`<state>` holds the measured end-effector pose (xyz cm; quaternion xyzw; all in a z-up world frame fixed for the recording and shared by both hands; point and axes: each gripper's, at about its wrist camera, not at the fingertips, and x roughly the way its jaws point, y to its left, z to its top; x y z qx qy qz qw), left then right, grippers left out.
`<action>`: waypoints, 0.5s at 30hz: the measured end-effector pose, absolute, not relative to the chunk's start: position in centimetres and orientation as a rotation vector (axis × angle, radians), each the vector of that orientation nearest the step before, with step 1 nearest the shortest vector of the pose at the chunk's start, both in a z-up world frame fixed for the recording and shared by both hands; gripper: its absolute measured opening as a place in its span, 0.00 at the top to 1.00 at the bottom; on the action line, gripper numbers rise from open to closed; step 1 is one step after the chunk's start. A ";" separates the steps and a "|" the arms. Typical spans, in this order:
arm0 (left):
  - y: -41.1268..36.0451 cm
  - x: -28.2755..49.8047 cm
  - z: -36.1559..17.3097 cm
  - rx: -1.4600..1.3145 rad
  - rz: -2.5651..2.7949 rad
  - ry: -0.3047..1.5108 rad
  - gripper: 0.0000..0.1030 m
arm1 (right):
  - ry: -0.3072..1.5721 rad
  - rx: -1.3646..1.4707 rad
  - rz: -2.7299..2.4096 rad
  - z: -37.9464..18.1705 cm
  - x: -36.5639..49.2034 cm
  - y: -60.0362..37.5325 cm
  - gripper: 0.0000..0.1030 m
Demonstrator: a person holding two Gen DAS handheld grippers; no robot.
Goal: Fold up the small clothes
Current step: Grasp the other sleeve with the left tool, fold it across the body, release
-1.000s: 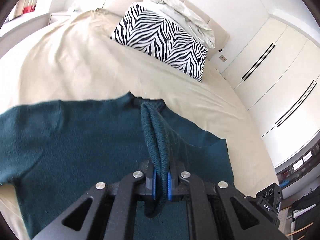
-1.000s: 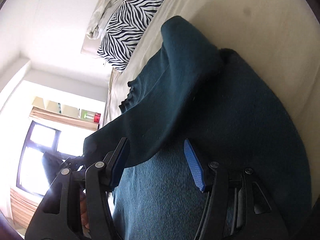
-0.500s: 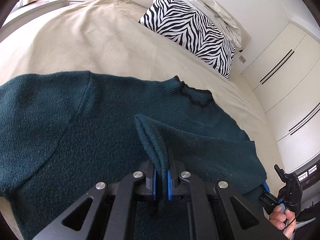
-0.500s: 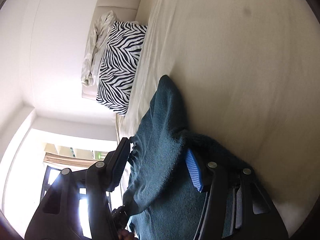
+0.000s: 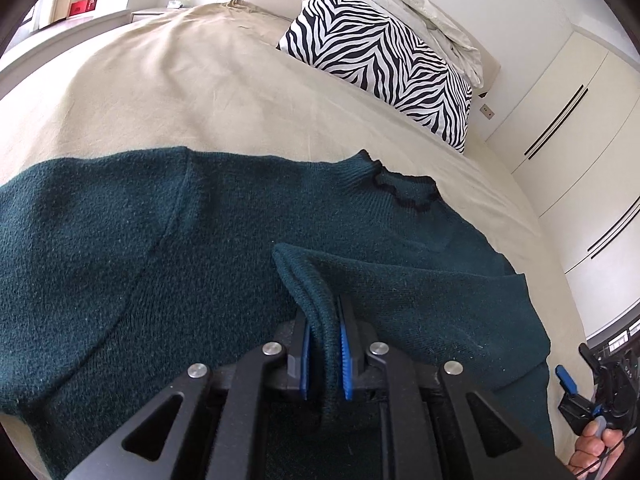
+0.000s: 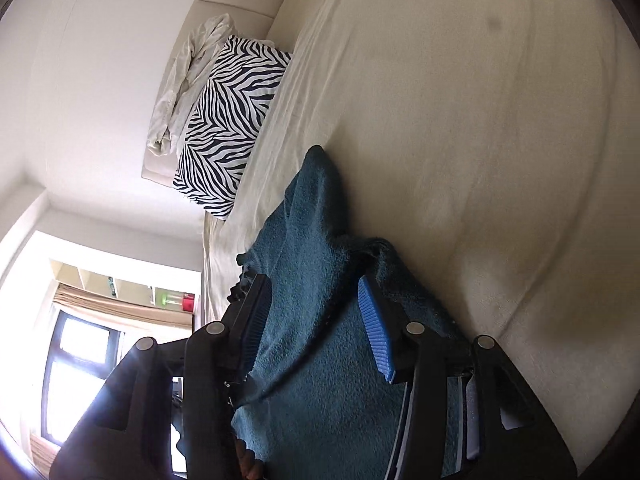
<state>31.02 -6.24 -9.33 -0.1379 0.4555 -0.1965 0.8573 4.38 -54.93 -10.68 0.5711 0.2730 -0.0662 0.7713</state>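
Lying spread across the beige bedsheet (image 5: 200, 80), the dark teal sweater (image 5: 120, 248) had its collar (image 5: 404, 190) toward the zebra-striped pillow (image 5: 384, 68), with a crumpled white cloth (image 5: 424, 8) behind that. The left gripper (image 5: 325, 354) was pinching a raised fold of the knit tight between its blue pads (image 5: 305, 356), the fold standing up over the sweater's body. The right gripper (image 6: 312, 328) stood with its jaws spread wide over the sweater's edge near the bed's side, gripping nothing, fabric lying loose between the fingers.
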 end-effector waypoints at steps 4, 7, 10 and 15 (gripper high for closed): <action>-6.5 30.6 -9.0 -0.256 -0.395 0.930 0.84 | 0.569 1.155 -0.104 -7.2 5.5 -54.9 0.57; -6.5 30.5 -8.5 -0.217 -0.380 0.884 0.83 | 0.581 1.115 -0.026 -5.6 8.6 -54.5 0.57; -6.6 30.6 -9.6 -0.183 -0.371 0.900 0.82 | 0.620 1.091 0.031 -5.9 12.0 -53.9 0.56; -6.0 30.6 -10.1 -0.219 -0.384 0.894 0.81 | 0.758 1.142 -0.044 -12.2 14.6 -54.7 0.71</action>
